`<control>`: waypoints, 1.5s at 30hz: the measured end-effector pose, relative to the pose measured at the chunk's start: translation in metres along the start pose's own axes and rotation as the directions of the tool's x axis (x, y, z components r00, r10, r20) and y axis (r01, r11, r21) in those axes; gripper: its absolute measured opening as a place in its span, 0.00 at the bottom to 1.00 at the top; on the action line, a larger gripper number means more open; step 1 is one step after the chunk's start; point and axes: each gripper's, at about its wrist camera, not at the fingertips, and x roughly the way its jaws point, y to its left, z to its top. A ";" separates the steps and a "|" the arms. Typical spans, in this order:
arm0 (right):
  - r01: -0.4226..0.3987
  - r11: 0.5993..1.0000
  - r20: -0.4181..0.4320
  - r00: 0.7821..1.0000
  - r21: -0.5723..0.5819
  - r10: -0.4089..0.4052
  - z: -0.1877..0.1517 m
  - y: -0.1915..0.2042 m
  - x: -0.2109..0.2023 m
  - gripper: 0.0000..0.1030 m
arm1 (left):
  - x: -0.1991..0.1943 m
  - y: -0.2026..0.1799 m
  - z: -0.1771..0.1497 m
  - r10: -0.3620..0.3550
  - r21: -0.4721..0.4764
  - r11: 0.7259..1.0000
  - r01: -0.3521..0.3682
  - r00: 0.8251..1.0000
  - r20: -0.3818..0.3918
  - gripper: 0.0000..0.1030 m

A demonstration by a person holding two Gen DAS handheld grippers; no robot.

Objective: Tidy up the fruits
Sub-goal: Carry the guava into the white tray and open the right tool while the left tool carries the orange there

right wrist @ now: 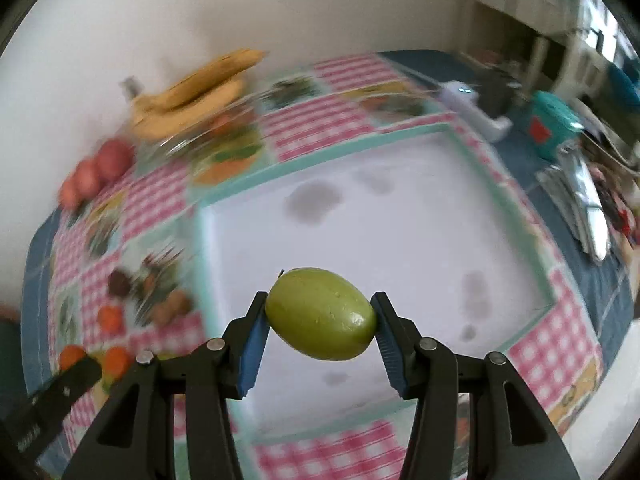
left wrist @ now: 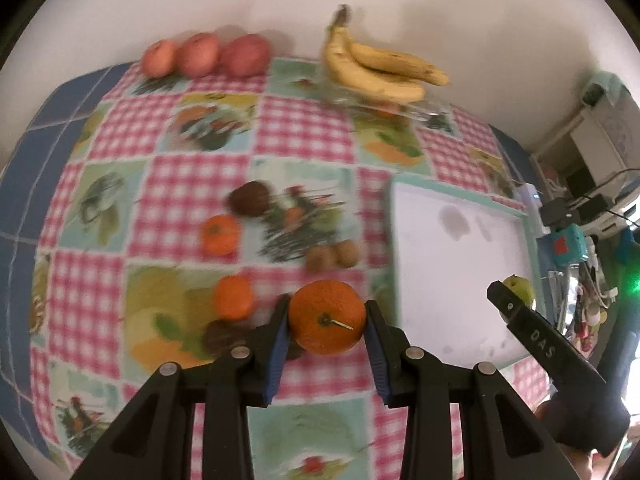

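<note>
Both grippers are loaded, so the step in hand looks like carry-and-place onto the white tray [right wrist: 400, 216]. Left side first: left gripper [left wrist: 327, 322] has its jaws pinching the orange [left wrist: 327, 317] across its middle, stem facing the camera, blue pads touching both flanks, fruit centred between the fingers and seemingly clear of the checked tablecloth [left wrist: 200, 184]. Loose fruit lies beyond and left of it: two small mandarins [left wrist: 221, 234], a dark round fruit [left wrist: 250, 198], two kiwis [left wrist: 332, 255]; apples [left wrist: 200, 54] and bananas [left wrist: 376, 68] sit at the far edge by the wall. To do this well: hold squeeze steady, move right over the tray rim, set down low, no drop, since round fruit will roll. Keep clear of the right gripper, visible close by at that edge of the left view. Right side: right gripper [right wrist: 320, 314] has its jaws pinching the green fruit [right wrist: 320, 314], oval, possibly a guava or green mango, gripped end to end along its long axis, hanging above the tray's near half. Tray interior looks empty apart from grey marks. End grip on an oval is slip-prone; lower it before releasing and leave room beside it for the orange.
</note>
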 end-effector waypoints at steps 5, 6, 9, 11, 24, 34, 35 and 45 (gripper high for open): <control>0.061 0.994 0.005 0.998 0.096 -0.062 0.025 -0.044 0.009 0.51 | 0.020 -0.044 0.007 -0.031 0.050 0.998 0.030 0.999 0.019 0.37; 0.062 0.992 0.006 0.998 0.108 -0.063 0.029 -0.051 0.011 0.51 | 0.025 -0.053 0.007 -0.033 0.063 0.998 0.032 0.999 0.021 0.37; 0.074 0.987 0.001 0.997 0.140 -0.074 0.041 -0.070 0.019 0.51 | 0.040 -0.076 0.006 -0.050 0.101 0.994 0.046 0.998 0.030 0.37; 0.071 0.983 -0.008 0.997 0.171 -0.071 0.047 -0.083 0.025 0.51 | 0.052 -0.088 0.006 -0.053 0.125 0.991 0.050 0.998 0.025 0.37; 0.062 0.978 -0.051 0.997 0.197 -0.053 0.077 -0.111 0.080 0.51 | 0.118 -0.129 0.003 -0.026 0.272 0.962 0.029 1.000 -0.012 0.37; 0.073 0.974 -0.098 0.994 0.214 -0.053 0.070 -0.119 0.097 0.52 | 0.134 -0.138 -0.003 0.004 0.322 0.947 0.002 1.000 -0.017 0.37; 0.076 0.975 -0.095 0.994 0.211 -0.056 0.070 -0.118 0.096 0.52 | 0.134 -0.138 -0.003 0.004 0.321 0.947 0.002 1.000 -0.017 0.38; 0.125 0.975 -0.090 0.990 0.185 -0.110 0.067 -0.117 0.096 0.60 | 0.134 -0.141 -0.005 0.019 0.328 0.945 -0.007 0.999 -0.033 0.46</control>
